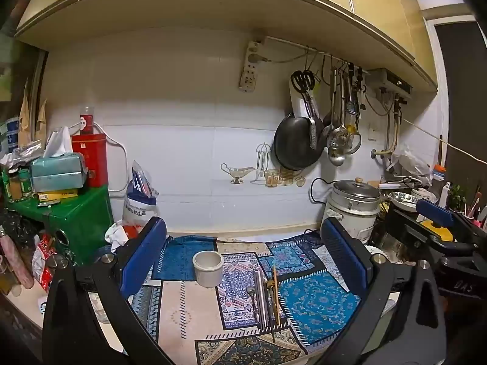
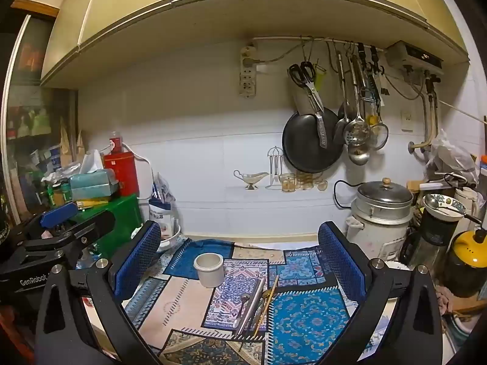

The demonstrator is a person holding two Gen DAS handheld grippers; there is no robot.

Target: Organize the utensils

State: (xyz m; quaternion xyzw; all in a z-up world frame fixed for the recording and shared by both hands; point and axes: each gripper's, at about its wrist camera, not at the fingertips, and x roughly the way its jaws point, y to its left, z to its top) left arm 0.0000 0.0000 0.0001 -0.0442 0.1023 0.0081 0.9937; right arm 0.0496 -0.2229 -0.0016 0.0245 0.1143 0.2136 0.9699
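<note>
Left wrist view: the left tool [image 1: 243,261] hangs above the tabletop with its blue-padded jaws spread wide and nothing between them. Ahead and below, on a patterned patchwork mat [image 1: 316,307], stands a small white ceramic cup [image 1: 208,268], upright and empty as far as can be seen. Just right of the cup, apart from it, lies a loose bundle of utensils [image 1: 264,301]: a metal spoon [image 1: 252,296], pale chopsticks [image 1: 261,298] and a darker wooden or brass piece, not clearly identifiable. Their long axes run roughly away from the camera, near parallel to the tool's fingers. The bundle sits slightly right of the midline between the jaws, the cup slightly left. The right tool [image 1: 435,213] shows at the far right edge, level with this one. Right wrist view: the right tool [image 2: 240,258] is likewise fully open and holds nothing. The cup [image 2: 209,269] lies left of its midline; the utensils [image 2: 255,307] lie close to centre, slanting from lower left to upper right, bowl end of the spoon [image 2: 244,298] toward the cup. The left tool [image 2: 61,213] appears at the left margin. Judgement: no utensil has yet been placed in the cup; the right tool appears marginally better centred on the bundle, though neither is clearly nearer, and a crosswise approach to the handles would be required.
</note>
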